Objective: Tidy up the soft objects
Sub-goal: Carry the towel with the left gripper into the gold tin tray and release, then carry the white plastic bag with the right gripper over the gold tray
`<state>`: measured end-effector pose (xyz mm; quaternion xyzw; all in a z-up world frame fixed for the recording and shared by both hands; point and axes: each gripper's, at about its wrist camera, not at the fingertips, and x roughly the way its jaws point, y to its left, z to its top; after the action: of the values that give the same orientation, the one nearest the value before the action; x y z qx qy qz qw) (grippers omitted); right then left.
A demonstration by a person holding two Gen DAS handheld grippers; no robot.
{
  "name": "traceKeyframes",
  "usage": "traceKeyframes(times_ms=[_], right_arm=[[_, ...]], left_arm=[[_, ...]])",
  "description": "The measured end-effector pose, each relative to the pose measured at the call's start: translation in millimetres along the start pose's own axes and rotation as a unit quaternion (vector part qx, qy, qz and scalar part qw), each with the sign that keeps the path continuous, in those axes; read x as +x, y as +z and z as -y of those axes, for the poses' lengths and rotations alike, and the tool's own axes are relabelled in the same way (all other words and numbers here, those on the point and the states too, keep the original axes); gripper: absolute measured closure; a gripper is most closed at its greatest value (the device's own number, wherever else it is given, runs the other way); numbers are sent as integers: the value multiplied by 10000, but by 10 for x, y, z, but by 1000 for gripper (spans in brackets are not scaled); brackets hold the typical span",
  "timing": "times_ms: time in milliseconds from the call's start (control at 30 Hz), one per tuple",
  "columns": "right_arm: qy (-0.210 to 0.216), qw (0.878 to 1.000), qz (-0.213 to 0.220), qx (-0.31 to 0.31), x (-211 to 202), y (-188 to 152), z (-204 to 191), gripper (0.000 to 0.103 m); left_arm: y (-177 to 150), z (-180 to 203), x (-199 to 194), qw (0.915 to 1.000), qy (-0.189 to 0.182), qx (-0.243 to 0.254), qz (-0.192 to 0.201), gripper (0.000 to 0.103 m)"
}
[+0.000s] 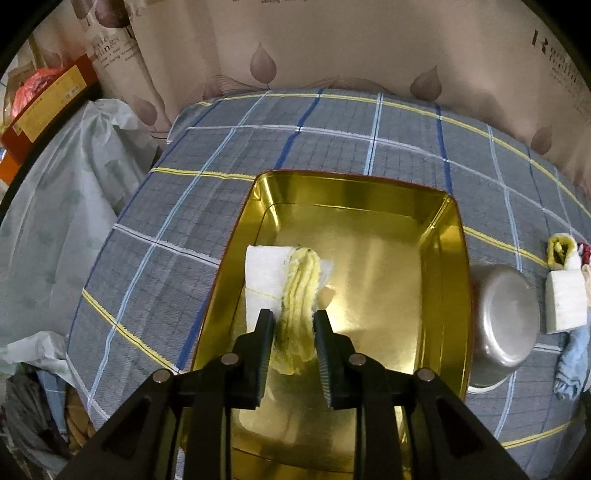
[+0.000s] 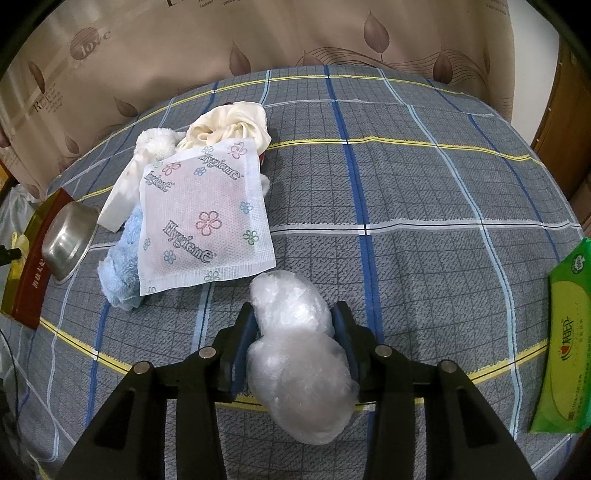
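We seem to be in a home, likely a bedroom. A grey plaid bedsheet [image 2: 406,206] spreads under and ahead of the claw, with a leaf-printed beige curtain [image 2: 295,33] hanging beyond it. Off to the left side of the left claw, plastic bags [image 1: 55,206] and stacked boxes [image 1: 48,107] crowd the floor.

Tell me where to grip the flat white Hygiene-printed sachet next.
Pinch the white Hygiene-printed sachet at its near-right corner, coming from the right over open bedspread. It lies flat, its left side overlapping the blue towel, so only this sealed edge is free. Both grippers look occupied now.
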<state>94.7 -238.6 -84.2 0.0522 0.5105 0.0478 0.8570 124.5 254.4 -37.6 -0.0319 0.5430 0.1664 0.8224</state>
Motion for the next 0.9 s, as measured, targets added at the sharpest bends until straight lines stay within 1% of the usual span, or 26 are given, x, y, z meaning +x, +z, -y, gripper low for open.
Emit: traceKeyframes(times_ms=[67,133,233,367,567,667,767,833,900], right_arm=[[22,10000,4,9,-1,-1,-5,60],[5,10000,2,-19,-2,1,-10,60],[-11,10000,5,-26,-4,-4,-15,60],[-14,10000,5,-36,-2,-6,-14,60],[-21,10000,-17,-71,-18,-12,-24,60],[-38,9999,-35,-88,-25,-17,-34,60],[-68,9999,-57,-102,-40,-37,-52,57],[-82,9999,-71,-103,-46,-47,-64,55],[-96,9999,-75,-110,-58,-72,-80,55]], left_arm=[[2,1,12,10000,68,-7,-62,75],[7,-10,18,9999,26,-49,-96,69],[4,-26,13,9999,-42,-96,-114,66],[-34,-54,-57,9999,-81,-92,-70,65],[-151,-130,-318,9995,-124,18,278,65],[-262,-196,-432,9989,-229,64,397,65],[-363,-271,-479,9986,-295,43,443,63],[-417,-342,-494,9984,-283,-16,485,63],[-464,-407,-508,9982,-267,-88,533,63]])
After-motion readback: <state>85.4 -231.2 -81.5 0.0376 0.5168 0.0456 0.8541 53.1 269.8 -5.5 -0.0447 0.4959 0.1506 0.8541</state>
